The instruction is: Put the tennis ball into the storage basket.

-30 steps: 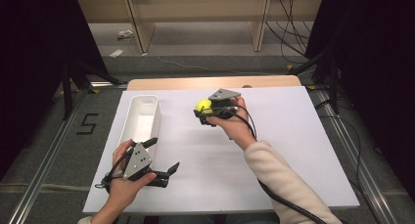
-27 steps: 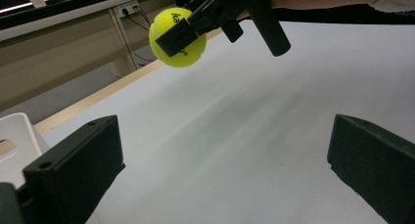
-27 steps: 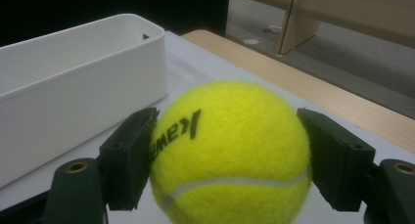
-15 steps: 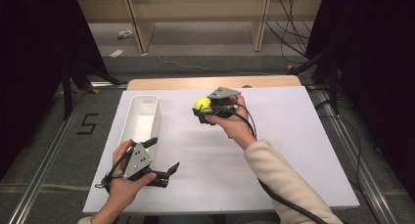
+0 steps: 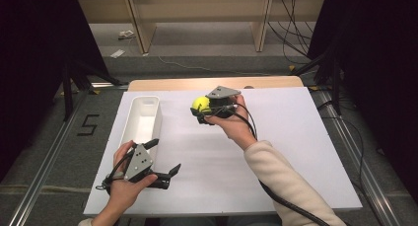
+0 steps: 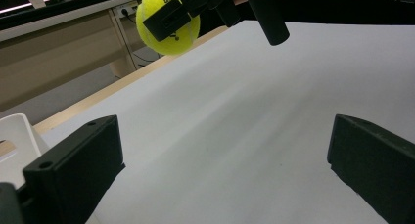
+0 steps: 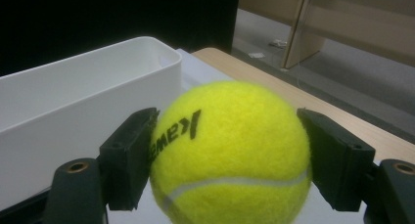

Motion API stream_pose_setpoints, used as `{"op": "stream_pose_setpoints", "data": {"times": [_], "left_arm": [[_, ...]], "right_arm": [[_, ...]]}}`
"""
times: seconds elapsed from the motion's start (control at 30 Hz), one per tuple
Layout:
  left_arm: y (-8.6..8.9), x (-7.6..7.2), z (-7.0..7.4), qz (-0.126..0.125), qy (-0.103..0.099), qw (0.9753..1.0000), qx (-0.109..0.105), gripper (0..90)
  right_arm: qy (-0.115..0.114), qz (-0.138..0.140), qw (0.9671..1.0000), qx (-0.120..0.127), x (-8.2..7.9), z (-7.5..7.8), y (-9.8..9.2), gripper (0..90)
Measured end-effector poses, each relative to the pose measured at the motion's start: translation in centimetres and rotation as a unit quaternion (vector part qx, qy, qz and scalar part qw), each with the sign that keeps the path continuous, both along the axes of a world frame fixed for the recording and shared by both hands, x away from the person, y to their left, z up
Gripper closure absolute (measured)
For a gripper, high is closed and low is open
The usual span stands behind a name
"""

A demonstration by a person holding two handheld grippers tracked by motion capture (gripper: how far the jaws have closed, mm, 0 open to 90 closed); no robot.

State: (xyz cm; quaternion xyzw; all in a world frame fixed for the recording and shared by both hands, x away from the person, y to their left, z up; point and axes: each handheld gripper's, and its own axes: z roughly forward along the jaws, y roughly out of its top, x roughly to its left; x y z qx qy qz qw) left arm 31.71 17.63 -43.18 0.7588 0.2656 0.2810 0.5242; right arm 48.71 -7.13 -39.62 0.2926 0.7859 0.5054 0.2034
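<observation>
The left gripper (image 6: 225, 170) holds its two black jaws wide apart, with bare white table (image 6: 254, 111) between them. Ahead and up to the left of the jaws, a yellow tennis ball (image 6: 171, 33) hangs above the table, clamped by the right gripper (image 6: 205, 9). Just outside the left jaw sits the corner of a white bin (image 6: 14, 136).

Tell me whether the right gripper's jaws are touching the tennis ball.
Touching. In the right gripper view, both jaws of the right gripper press flush against opposite sides of the tennis ball, with no gap.
</observation>
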Motion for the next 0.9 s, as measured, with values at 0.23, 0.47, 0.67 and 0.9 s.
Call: {"op": "stream_pose_setpoints", "data": {"times": [0.23,0.47,0.67,0.9], "left_arm": [[-0.1,-0.1,-0.1,-0.001,0.008,1.0000,-0.004,0.0],[0.0,0.0,0.0,0.001,0.004,1.0000,-0.002,0.0],[0.0,0.0,0.0,0.002,0.001,1.0000,0.000,0.0],[0.0,0.0,0.0,0.002,-0.002,1.0000,0.001,0.0]], "right_arm": [[-0.002,0.003,1.0000,0.001,0.0,0.3,0.3,26.8],[-0.005,0.008,1.0000,0.002,-0.1,0.6,0.7,26.8],[-0.005,0.010,0.9999,0.002,-0.1,0.7,1.1,26.8],[-0.010,0.015,0.9998,0.004,-0.1,1.0,1.6,26.8]]}}
